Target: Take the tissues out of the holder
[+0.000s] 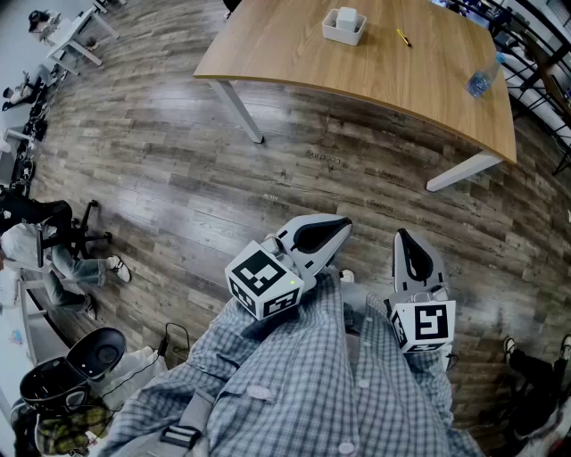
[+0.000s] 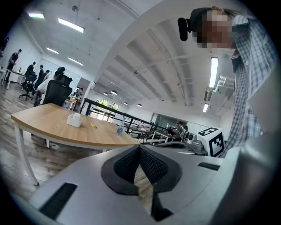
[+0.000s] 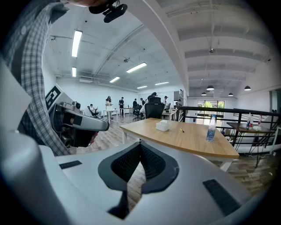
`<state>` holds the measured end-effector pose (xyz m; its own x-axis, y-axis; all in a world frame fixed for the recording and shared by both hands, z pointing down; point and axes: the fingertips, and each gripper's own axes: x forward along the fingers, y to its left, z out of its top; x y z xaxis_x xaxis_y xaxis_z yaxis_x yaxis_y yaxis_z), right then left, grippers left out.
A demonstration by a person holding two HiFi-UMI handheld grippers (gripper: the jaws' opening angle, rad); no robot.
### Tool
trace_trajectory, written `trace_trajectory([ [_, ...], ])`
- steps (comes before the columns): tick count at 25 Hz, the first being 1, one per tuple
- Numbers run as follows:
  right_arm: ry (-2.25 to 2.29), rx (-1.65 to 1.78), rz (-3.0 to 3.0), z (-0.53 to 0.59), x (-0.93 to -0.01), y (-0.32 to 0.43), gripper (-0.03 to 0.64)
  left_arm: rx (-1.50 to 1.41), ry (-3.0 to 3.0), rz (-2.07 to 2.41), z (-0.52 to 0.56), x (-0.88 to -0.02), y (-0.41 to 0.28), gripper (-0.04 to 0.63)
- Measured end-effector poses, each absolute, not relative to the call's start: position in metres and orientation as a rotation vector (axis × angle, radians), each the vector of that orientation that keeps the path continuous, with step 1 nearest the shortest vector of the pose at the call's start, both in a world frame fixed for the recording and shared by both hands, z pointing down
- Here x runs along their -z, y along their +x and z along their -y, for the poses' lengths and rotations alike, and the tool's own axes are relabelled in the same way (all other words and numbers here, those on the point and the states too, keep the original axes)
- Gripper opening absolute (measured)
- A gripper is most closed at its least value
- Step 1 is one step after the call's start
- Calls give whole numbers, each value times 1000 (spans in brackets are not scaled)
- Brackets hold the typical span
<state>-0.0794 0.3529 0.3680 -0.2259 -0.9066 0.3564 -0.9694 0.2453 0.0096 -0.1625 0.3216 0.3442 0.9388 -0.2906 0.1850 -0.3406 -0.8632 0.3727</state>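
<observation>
A white tissue holder [image 1: 343, 25] with tissues standing in it sits on a wooden table [image 1: 294, 54] far ahead of me; it also shows small in the left gripper view as the holder [image 2: 75, 119] and in the right gripper view as the holder [image 3: 163, 125]. My left gripper [image 1: 343, 225] is held close to my body, shut, with nothing between its jaws. My right gripper [image 1: 403, 236] is beside it, also shut and empty. Both are well short of the table.
A yellow pen [image 1: 403, 37] and a clear water bottle [image 1: 482, 80] lie on the table right of the holder. Wood-plank floor [image 1: 178, 178] stretches between me and the table. Office chairs and seated people are at the left [image 1: 45, 241]. A black railing [image 3: 219, 115] runs behind the table.
</observation>
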Motion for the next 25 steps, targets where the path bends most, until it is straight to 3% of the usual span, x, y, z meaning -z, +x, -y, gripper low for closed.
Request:
trace_trajectory([
  [25, 1808, -340, 2248, -350, -364, -67, 11, -160, 2686, 491, -315, -343, -159, 6],
])
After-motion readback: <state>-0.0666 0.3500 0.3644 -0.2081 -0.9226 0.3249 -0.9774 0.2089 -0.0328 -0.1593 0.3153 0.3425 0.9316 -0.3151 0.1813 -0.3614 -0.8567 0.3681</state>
